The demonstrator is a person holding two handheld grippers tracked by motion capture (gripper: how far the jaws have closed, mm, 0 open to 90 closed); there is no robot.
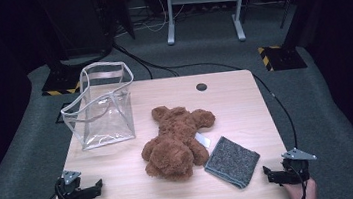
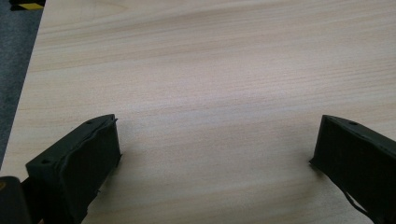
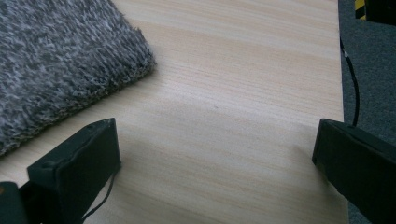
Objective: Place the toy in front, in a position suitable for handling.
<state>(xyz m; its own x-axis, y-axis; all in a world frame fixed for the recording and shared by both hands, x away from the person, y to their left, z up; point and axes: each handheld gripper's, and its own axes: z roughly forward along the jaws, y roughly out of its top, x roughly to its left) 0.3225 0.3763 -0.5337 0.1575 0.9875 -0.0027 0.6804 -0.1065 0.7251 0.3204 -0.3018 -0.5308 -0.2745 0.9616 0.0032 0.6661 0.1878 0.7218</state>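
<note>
Teddy (image 1: 177, 142) looks soft, light and squashy; pinch a limb or the plump belly. Both claws, left (image 1: 90, 189) and right (image 1: 273, 175), gape empty over the desk (image 1: 245, 101).

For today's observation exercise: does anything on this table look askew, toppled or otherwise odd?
Only mildly. The teddy bear lies flopped on the table, not sitting. The clear bag stands with its rim sagging. The grey cloth lies flat. No spills or damage.
</note>
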